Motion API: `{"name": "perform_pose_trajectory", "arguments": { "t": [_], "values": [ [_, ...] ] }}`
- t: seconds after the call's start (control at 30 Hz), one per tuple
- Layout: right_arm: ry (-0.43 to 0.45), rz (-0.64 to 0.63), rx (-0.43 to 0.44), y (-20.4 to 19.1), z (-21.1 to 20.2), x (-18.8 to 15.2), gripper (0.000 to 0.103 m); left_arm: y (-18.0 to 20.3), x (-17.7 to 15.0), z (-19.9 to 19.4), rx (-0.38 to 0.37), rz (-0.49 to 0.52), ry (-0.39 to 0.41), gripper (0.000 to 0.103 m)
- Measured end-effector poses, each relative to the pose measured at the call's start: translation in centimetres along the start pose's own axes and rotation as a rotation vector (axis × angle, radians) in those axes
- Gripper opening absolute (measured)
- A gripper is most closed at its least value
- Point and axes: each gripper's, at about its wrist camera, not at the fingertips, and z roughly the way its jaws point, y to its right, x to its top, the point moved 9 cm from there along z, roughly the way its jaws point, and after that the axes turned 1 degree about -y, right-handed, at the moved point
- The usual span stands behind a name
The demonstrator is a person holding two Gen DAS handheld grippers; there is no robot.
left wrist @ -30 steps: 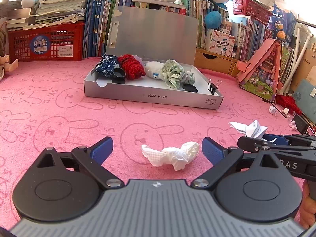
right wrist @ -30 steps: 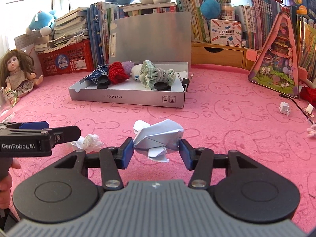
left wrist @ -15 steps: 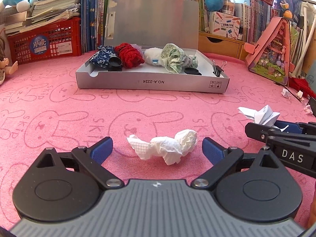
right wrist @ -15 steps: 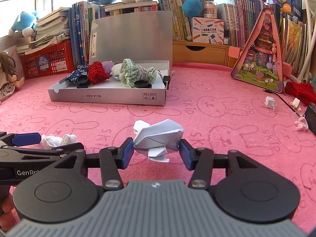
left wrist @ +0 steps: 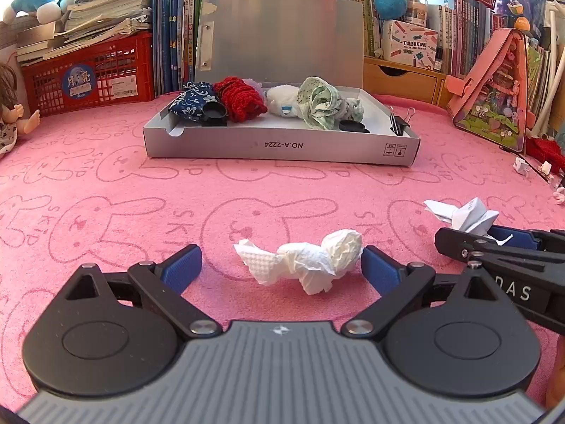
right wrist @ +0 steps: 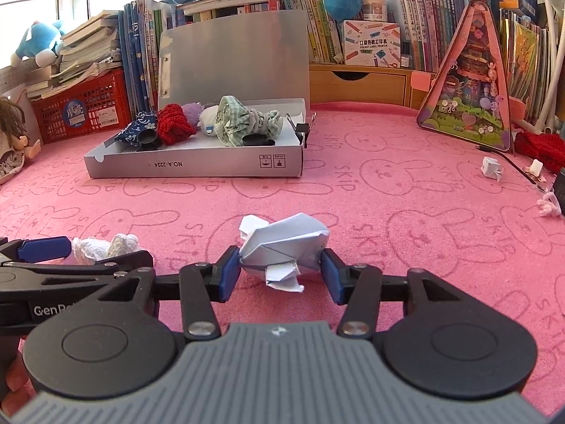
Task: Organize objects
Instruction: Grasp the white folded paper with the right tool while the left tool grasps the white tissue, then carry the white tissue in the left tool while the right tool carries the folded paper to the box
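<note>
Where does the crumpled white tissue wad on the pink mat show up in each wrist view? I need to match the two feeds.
Left wrist: the crumpled white tissue wad lies low in the centre, between the open left gripper fingers.
Right wrist: the same wad sits at the far left, partly hidden behind the left gripper.
Shared landmark: the open grey cardboard box marked NO.A-2224, standing beyond it.

One tissue wad (left wrist: 305, 259), one crumpled paper (right wrist: 284, 249), one box (left wrist: 282, 148).

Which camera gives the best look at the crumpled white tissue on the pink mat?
The left wrist view: the tissue lies whole and unobstructed between the open left gripper. The right wrist view shows only its top, at the left edge behind that gripper's finger.
</note>
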Motion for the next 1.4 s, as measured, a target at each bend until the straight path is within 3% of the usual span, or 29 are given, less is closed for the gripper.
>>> {"name": "perform_pose_trajectory", "arguments": {
  "t": [0.47,0.73,1.07,1.23,1.4],
  "values": [
    [-0.006,-0.032,0.021,-0.6,0.3,-0.1,0.055,-0.1,-0.1,-0.4,0.002,-0.013,0.020,0.090],
    [-0.007,-0.074,0.059,-1.5,0.1,-0.4,0.055,0.3,-0.3,-0.8,0.007,0.024,0.041,0.069],
    [-0.008,-0.099,0.093,-2.1,0.0,-0.4,0.055,0.8,-0.4,-1.0,-0.009,0.053,0.056,0.054],
    [-0.010,-0.115,0.091,-2.6,-0.2,-0.4,0.054,1.0,-0.5,-1.4,-0.028,0.065,0.062,0.041],
    [-0.018,-0.101,0.100,-2.9,-0.2,-0.2,0.054,0.7,-0.4,-1.6,-0.033,0.043,0.055,0.039]
  ]
}}
